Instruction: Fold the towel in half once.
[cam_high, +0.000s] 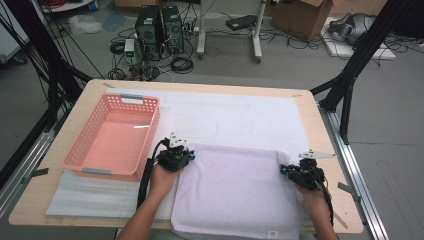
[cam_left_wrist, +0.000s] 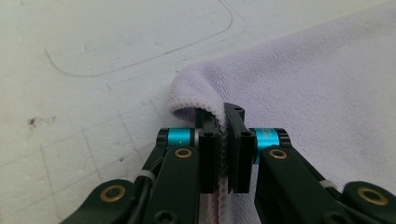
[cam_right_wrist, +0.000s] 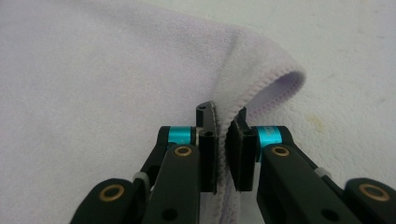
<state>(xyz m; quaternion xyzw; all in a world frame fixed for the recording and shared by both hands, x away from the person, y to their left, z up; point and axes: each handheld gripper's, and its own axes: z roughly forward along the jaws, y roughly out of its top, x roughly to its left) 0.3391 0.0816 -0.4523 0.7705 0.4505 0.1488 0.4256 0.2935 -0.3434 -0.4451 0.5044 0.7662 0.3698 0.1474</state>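
A pale lilac towel lies spread flat on the near half of the table. My left gripper sits at its far left corner, shut on the hemmed edge. In the left gripper view the towel curls up into a small loop just past the left gripper, whose jaws pinch the hem. My right gripper is at the towel's far right corner, also shut on the edge. In the right gripper view the towel folds over beside the right gripper, with cloth clamped between its jaws.
A pink plastic basket with nothing in it stands at the left of the table, close to my left hand. A white sheet covers the tabletop beyond the towel. Black frame posts rise at both sides of the table.
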